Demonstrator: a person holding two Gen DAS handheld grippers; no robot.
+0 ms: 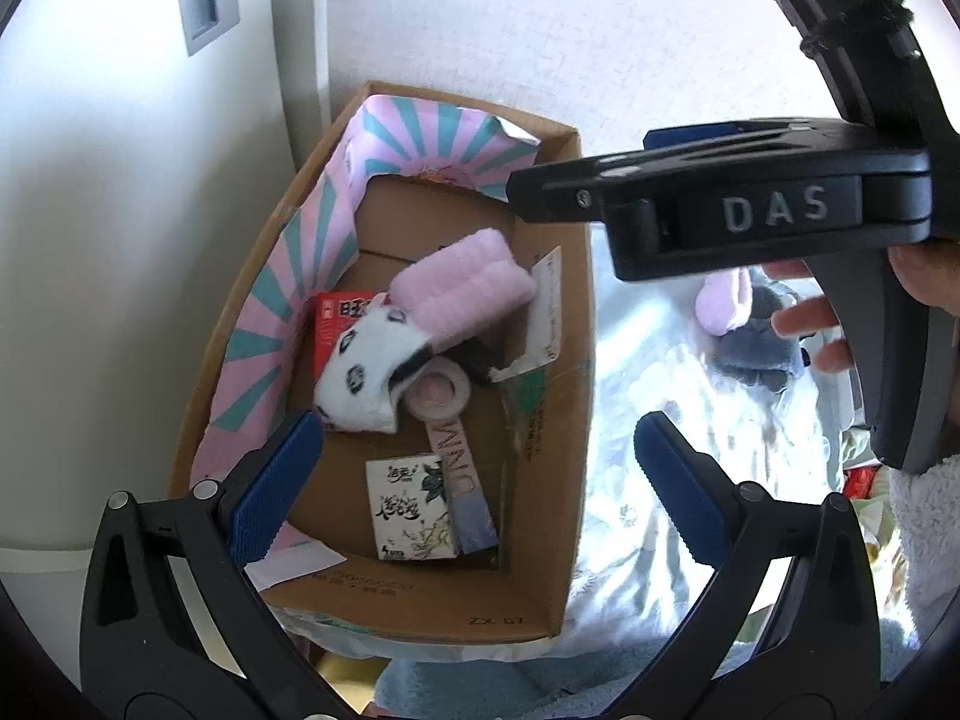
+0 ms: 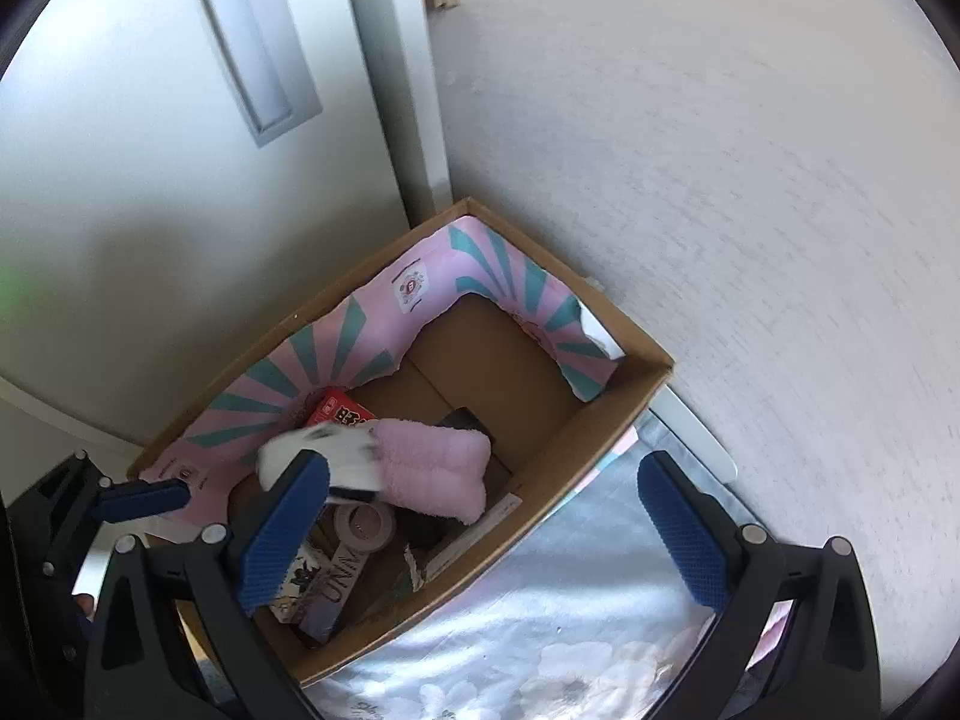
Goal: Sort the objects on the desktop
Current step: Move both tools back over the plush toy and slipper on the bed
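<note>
A brown cardboard box with a pink and teal paper lining stands in the wall corner. In it lie a pink and white plush, a red packet, a tape roll, a white tissue pack and a flat "UNM" pack. My left gripper is open and empty above the box. My right gripper is open and empty over the box's right wall; the plush lies below it. The right gripper's body shows sideways in the left wrist view.
The box sits on a pale floral cloth. A pink and grey plush lies on the cloth to the right. White walls and a door frame close in behind the box.
</note>
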